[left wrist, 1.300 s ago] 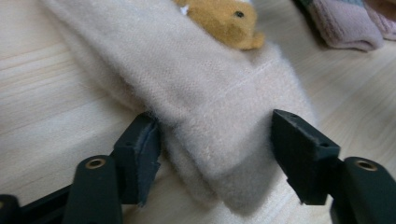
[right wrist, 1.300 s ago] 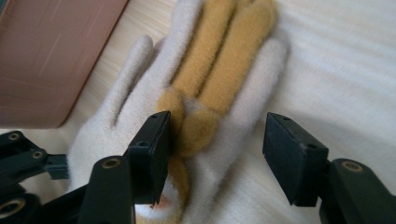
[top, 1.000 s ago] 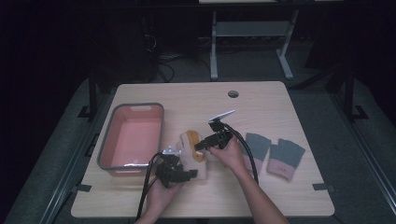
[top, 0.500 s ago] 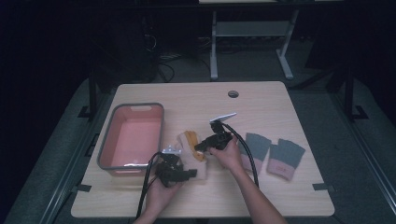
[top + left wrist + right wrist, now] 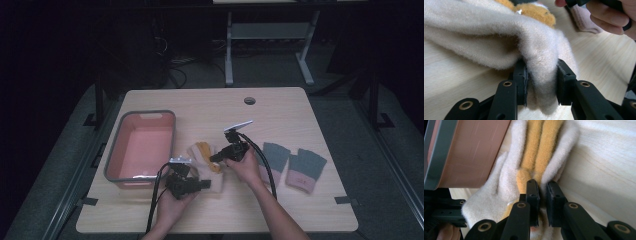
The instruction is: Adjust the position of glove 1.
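My left claw has just closed and pinches a fold of the cream fleece mitten's edge. My right claw, also just closed, grips its orange-striped middle. The mitten lies on the wooden surface just beside the pink tub.

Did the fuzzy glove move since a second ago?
No. In the high view the fuzzy cream and orange glove lies in the same spot beside the pink tub. Both grippers' fingers have just been closing and now pinch it.
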`<state>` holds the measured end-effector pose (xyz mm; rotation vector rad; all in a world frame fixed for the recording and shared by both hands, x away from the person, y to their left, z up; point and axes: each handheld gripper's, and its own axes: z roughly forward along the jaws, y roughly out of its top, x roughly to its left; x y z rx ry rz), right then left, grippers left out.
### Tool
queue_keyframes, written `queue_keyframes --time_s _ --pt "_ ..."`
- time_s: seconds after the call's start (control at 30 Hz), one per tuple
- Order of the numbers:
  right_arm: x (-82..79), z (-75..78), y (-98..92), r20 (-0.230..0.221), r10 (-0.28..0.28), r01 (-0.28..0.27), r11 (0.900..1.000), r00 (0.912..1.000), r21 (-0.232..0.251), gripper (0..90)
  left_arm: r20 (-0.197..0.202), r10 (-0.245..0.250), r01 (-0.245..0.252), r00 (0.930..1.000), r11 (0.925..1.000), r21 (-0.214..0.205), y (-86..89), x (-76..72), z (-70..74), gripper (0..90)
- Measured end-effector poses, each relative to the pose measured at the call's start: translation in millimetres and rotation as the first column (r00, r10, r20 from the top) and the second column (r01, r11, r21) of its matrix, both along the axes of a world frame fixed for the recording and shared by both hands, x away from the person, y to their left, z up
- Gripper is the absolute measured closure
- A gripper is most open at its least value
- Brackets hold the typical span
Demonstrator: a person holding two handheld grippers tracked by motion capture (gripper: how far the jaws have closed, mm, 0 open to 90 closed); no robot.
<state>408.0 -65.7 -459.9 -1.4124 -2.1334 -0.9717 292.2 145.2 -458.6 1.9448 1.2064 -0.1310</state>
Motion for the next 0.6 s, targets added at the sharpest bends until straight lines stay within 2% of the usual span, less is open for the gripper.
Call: queue_keyframes --time_s 0.17,0.27,0.4,0.53,0.6 --pt "-3.3 7.9 -7.6 0.018 0.016 -0.016 0.9993 0.9997 -0.033 81.4 -0.019 -0.023 0.022 0.9996 0.9995 -0.022 -3.9 0.1 -1.8 67.2" --pt "-4.9 8.1 -12.7 0.017 0.018 -0.017 0.9987 0.9997 -0.048 75.0 -0.029 -0.038 0.038 0.9988 0.9991 -0.016 -3.9 1.2 -3.3 67.2" --pt "-4.5 6.9 -20.5 0.004 -0.002 0.002 1.0000 1.0000 -0.009 60.7 -0.033 -0.038 0.038 0.9987 0.9992 -0.013 -1.8 2.1 -4.4 67.3" --pt "-5.9 8.1 -24.9 -0.005 0.001 -0.001 1.0000 1.0000 0.010 54.3 -0.038 -0.035 0.034 0.9987 0.9993 -0.015 -1.5 2.7 -4.9 67.3" --pt "-6.9 8.2 -27.2 -0.011 0.007 -0.007 0.9994 0.9999 0.035 51.8 -0.037 -0.030 0.030 0.9988 0.9994 -0.017 -1.1 3.1 -5.2 67.3"
